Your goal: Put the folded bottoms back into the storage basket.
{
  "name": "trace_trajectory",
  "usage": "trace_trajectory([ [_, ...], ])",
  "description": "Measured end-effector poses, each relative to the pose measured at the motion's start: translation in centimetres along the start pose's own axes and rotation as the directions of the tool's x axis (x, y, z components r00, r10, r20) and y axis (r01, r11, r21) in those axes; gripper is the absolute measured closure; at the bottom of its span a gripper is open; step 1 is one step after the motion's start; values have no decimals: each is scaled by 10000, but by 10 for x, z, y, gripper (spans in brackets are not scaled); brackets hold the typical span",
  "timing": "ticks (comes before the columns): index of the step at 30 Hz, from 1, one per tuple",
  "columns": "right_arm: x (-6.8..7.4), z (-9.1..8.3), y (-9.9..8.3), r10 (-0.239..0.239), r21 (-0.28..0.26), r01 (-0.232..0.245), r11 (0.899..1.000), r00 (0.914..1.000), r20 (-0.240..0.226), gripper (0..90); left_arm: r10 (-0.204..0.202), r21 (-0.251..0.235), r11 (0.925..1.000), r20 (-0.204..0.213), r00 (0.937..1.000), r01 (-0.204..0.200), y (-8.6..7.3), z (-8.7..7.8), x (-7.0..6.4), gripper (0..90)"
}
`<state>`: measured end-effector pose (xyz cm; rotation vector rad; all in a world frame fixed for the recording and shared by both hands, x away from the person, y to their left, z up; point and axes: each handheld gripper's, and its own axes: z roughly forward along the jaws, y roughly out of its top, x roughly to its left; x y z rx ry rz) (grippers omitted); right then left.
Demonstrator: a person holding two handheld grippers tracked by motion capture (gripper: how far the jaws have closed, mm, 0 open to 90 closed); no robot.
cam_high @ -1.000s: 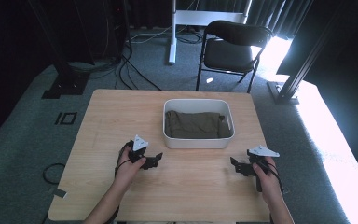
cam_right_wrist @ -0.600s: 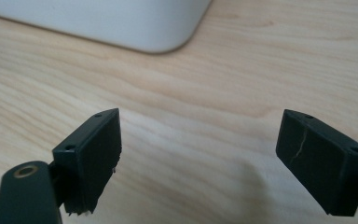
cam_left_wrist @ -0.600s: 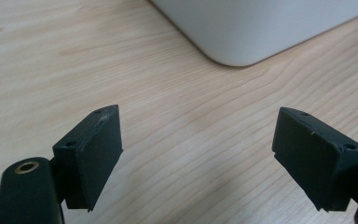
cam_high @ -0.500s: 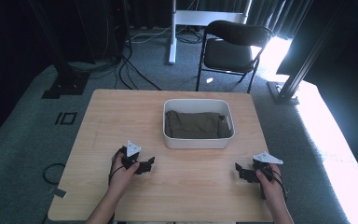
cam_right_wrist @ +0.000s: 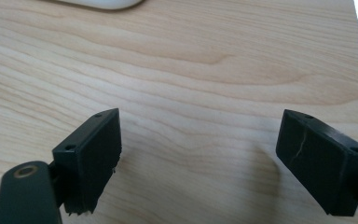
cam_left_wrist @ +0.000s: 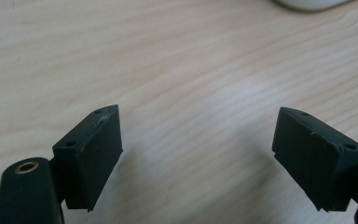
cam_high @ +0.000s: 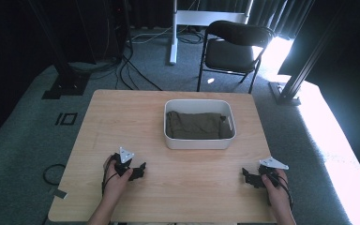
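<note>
Black jaws stand spread and empty on my left gripper (cam_high: 138, 171) and right gripper (cam_high: 251, 178), both low over the near table (cam_high: 122, 117). Farther off, the folded olive cloth (cam_high: 194, 125) lies in the white tub (cam_high: 198, 143); grabbing one layer could unfold it, or a jaw could shove the tub.

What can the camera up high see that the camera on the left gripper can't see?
The high view takes in the whole white rectangular plastic tub, the folded olive-green cloth inside it, the black folding chair behind the table, and both hands with the right hand-held gripper. The left gripper view gives a close look at the black pads, standing wide apart with nothing between them. Both show the light wooden table, the left hand-held gripper and the tub's edge.
</note>
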<state>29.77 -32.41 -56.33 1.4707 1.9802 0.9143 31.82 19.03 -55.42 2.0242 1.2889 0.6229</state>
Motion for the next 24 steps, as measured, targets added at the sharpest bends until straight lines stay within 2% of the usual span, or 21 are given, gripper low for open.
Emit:
trace_trajectory([
  [2, 0, 0, -1, 64, 131, -65, 9999, 10000, 74, 139, -62, 197, 9998, -92, 9999, 64, -2, -1, 1, 174],
  [3, 0, 0, -1, 52, 305, -57, 9995, 9999, 158, 137, -354, 268, 9990, -128, 9993, 357, -3, -2, 1, 169],
  [5, 0, 0, -1, 228, 351, -230, 9991, 9997, 55, 139, -539, 277, 9981, -266, 9982, 547, -4, -3, -1, 170],
  [9, 1, 0, -2, 328, 374, -330, 9988, 9994, 61, 138, -702, 285, 9970, -427, 9966, 715, -4, -2, -3, 154],
  [14, 1, 1, -1, 414, 393, -420, 9983, 9990, 163, 125, -1227, 566, 9901, -980, 9876, 1287, -2, 1, -3, 37],
  [19, 2, 3, 0, 569, 403, -582, 9975, 9979, 304, 120, -1401, 522, 9878, -1133, 9836, 1467, -2, 2, -3, 21],
  [24, 2, 3, 1, 584, 406, -598, 9974, 9977, 332, 116, -1415, 513, 9877, -1137, 9834, 1480, -2, 2, -3, 21],
])
